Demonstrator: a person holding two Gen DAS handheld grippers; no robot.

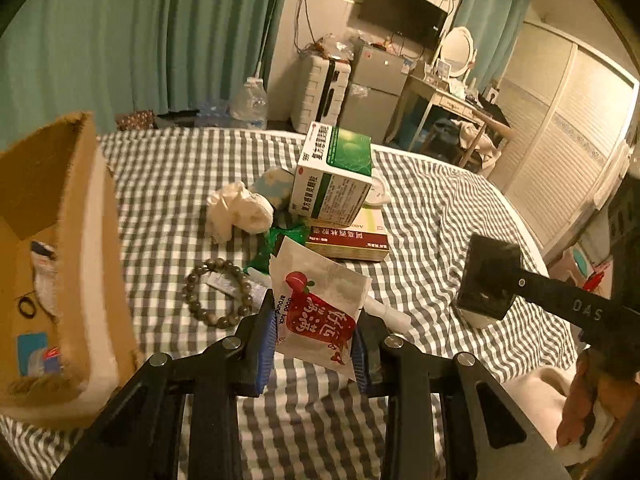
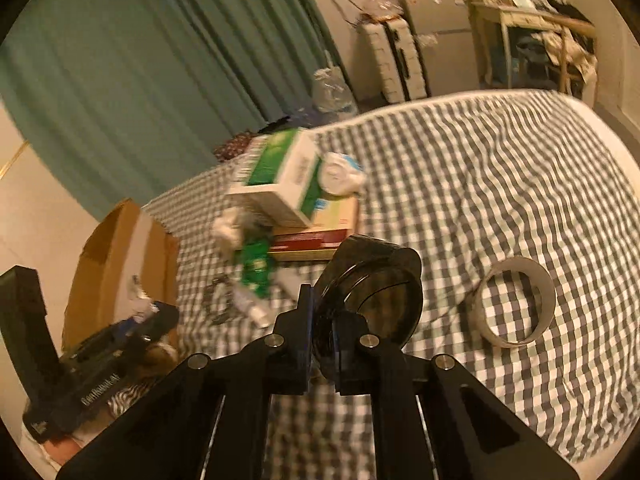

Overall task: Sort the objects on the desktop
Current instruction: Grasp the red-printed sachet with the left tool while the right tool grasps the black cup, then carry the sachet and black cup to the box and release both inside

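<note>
Snack packet (image 1: 320,312) sits pinched in the left claw (image 1: 314,340), likely headed for the cardboard box (image 1: 60,240); the right claw (image 2: 324,344) grips a dark round case (image 2: 372,296).

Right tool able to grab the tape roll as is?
Probably not yet. The right tool is shut on a dark round case, so it must drop that first. Otherwise the tape roll lies alone on the checked sheet, nothing blocking it.
</note>
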